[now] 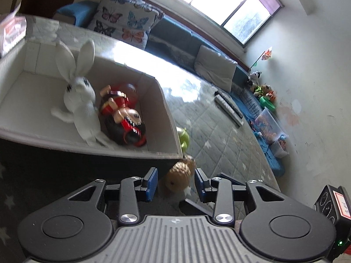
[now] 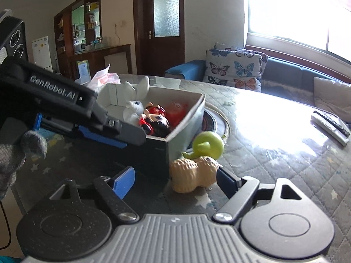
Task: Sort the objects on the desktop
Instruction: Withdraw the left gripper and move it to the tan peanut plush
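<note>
— Tongs first: how do they stand?
— Both pairs are spread and grip nothing. The right tongs (image 2: 175,180) stand wide, with the tan knitted toy (image 2: 193,173) lying on the counter (image 2: 274,153) between the blue pads; the far pad sits just beside the toy's head, though I cannot tell whether it touches. The left tongs (image 1: 176,184) are parted too, and the same toy (image 1: 178,178) shows just ahead of their gap.

— Where is the rest of it?
— Just beyond the tan toy lies a green ring-shaped toy (image 2: 207,143), close against the near corner of the open cardboard box (image 2: 186,122). The box sits ahead and to the left of both tongs — inside it lie a white rabbit doll (image 1: 80,94), a red-and-black mouse doll (image 1: 125,114) beside the rabbit, and an orange toy (image 2: 176,111) behind the mouse.

— Anything further out?
— A remote control (image 2: 331,126) rests well apart, ahead and to the right of the right tongs, on the glossy quilted cover.
</note>
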`<action>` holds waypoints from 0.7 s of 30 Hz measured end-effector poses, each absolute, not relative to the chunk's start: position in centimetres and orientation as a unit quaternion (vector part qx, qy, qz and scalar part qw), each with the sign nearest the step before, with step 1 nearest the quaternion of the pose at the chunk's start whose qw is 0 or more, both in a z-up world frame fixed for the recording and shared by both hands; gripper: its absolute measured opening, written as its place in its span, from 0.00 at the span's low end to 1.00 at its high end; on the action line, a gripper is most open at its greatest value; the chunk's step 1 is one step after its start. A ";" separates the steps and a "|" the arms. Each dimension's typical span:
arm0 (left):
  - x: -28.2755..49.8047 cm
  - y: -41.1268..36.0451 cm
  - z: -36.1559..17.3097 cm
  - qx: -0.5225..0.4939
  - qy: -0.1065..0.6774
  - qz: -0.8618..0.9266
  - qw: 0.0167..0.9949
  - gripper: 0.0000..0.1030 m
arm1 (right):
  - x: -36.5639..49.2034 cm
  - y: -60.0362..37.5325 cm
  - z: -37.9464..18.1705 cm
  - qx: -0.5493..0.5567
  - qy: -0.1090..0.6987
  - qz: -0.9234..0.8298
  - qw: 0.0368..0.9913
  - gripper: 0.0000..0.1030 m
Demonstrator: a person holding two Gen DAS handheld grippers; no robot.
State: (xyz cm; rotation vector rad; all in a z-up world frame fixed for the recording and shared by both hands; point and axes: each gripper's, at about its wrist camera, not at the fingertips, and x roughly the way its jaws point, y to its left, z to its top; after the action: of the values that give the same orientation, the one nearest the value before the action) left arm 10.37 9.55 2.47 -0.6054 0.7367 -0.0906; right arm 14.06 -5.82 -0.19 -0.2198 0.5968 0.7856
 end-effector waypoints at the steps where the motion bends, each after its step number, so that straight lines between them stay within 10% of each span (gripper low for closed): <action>1: 10.5 9.4 2.2 -0.291 0.358 -0.045 0.886 0.38 | 14.2 -5.9 -0.3 -0.105 0.288 0.376 0.875 0.81; 21: 12.2 9.2 0.2 -0.301 0.381 -0.041 0.873 0.38 | 18.7 -5.3 -2.8 -0.105 0.311 0.409 0.852 0.94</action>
State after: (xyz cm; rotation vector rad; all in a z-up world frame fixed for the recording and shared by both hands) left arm 12.21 9.20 0.16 -0.6291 0.7962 -0.0858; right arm 18.68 -5.32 -2.76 -0.2220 0.6547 0.8601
